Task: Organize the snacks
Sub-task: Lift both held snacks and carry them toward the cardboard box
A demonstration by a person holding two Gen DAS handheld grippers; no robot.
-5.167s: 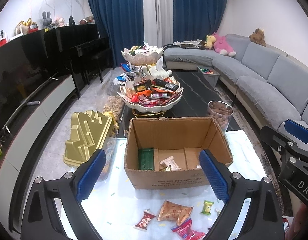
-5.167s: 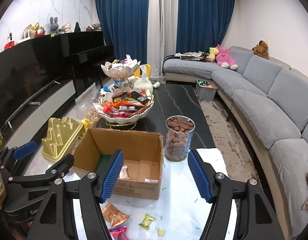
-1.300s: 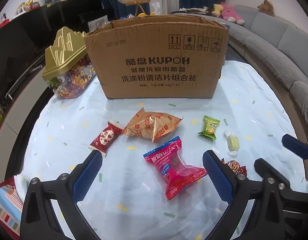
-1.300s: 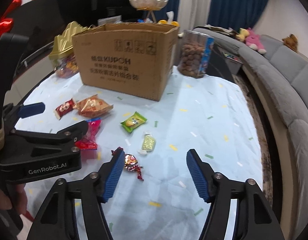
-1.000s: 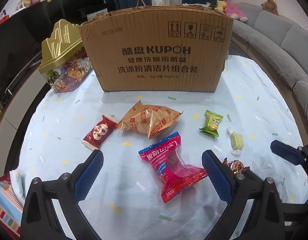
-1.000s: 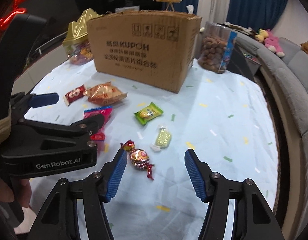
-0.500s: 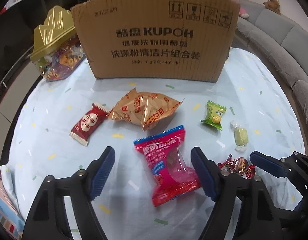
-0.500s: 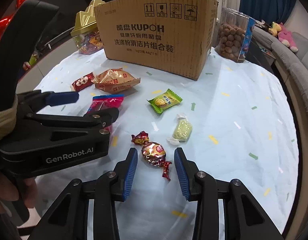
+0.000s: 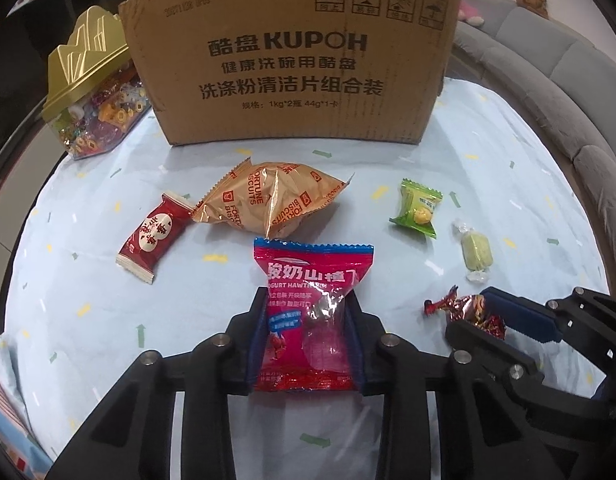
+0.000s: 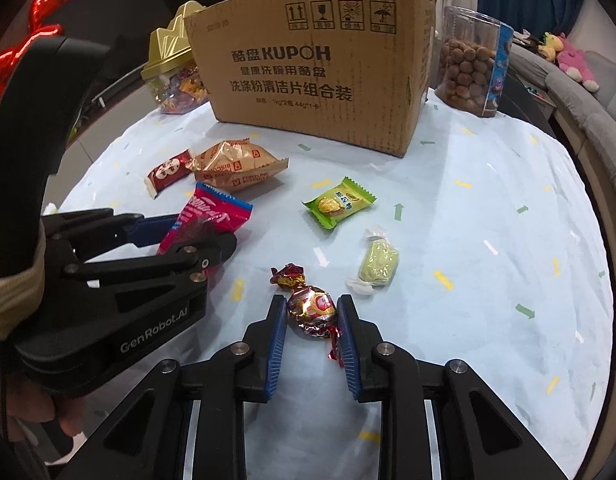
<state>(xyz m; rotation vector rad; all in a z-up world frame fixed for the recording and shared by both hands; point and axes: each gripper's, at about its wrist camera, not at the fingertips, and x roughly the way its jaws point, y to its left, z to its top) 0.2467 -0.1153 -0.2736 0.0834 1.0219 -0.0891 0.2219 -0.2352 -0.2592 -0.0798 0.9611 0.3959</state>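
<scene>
The left gripper (image 9: 308, 340) had just been closing, and its pads pressed both sides of the red hawthorn packet (image 9: 312, 312) lying on the pale blue cloth (image 9: 88, 320). The right gripper (image 10: 312, 332) had likewise been closing; its blue pads sat against the foil-wrapped candy (image 10: 311, 309) on the cloth. Ahead of both grippers stood the cardboard box (image 9: 292, 60), with the fortune biscuit bag (image 9: 268, 200) between it and the left gripper.
</scene>
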